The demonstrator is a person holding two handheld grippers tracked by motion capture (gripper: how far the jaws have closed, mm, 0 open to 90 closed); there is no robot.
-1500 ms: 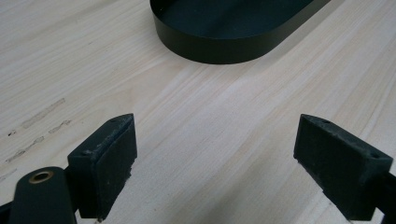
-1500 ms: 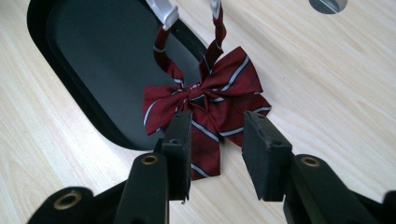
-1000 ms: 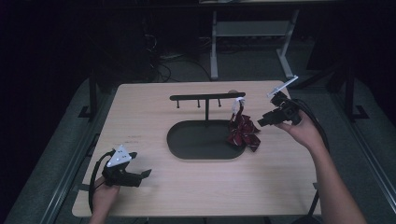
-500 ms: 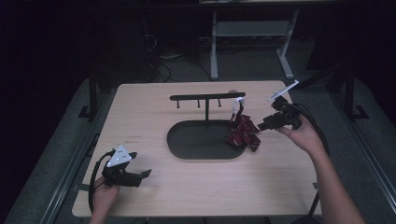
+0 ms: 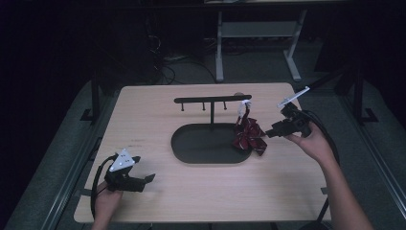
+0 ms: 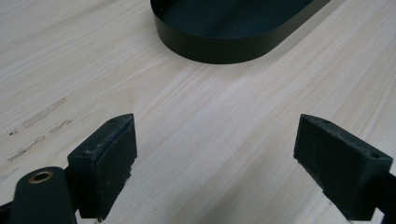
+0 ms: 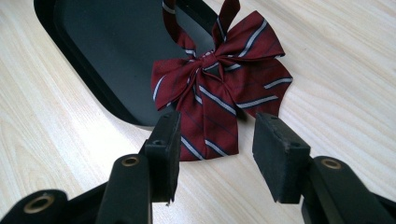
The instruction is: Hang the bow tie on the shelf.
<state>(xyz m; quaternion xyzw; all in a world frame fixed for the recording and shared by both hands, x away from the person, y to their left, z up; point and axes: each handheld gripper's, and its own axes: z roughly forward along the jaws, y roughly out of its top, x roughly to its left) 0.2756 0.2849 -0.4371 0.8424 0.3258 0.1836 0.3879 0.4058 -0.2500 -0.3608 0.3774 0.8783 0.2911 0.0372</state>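
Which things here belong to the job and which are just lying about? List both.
In the job:
- bow tie, hanging from the rack, draped over the tray's rim
- tray
- right gripper, jaws just opening, nothing between them

Lying about:
- left gripper, open over bare table
- metal frame on the floor behind

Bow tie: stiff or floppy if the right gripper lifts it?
Probably floppy: the bow tie is thin fabric, its tails draped over the tray rim. Likely light, so it should drag easily when pushed. The rack that its strap hangs from may tug back.
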